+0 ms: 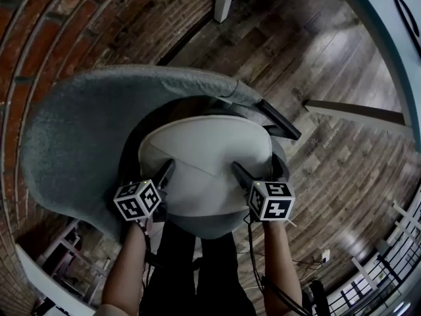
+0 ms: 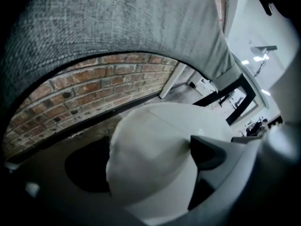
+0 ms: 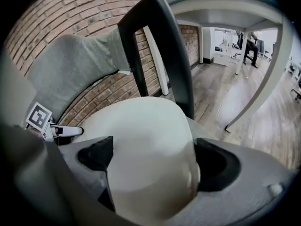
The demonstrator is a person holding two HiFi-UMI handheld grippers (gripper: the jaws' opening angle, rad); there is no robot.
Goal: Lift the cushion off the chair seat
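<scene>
Cushion (image 1: pixel 205 160) lies on chair (image 1: pixel 72 130) seat, long axis running tongs to tongs. Left tongs (image 1: pixel 163 176), right tongs (image 1: pixel 242 175) gape wide, straddling cushion's front corners, nothing clamped. Equal reach.

Plain off-white cushion (image 1: pixel 204 163). Chair (image 1: pixel 79 124) in mid-grey woven fabric with a fine speckled weave and a black frame. Red-brown brick wall (image 1: pixel 59 18) with pale mortar lines. Dark brown floor (image 1: pixel 316 51) of streaky wood planks. Two cubes (image 1: pixel 138 199) with black-and-white square markers.
</scene>
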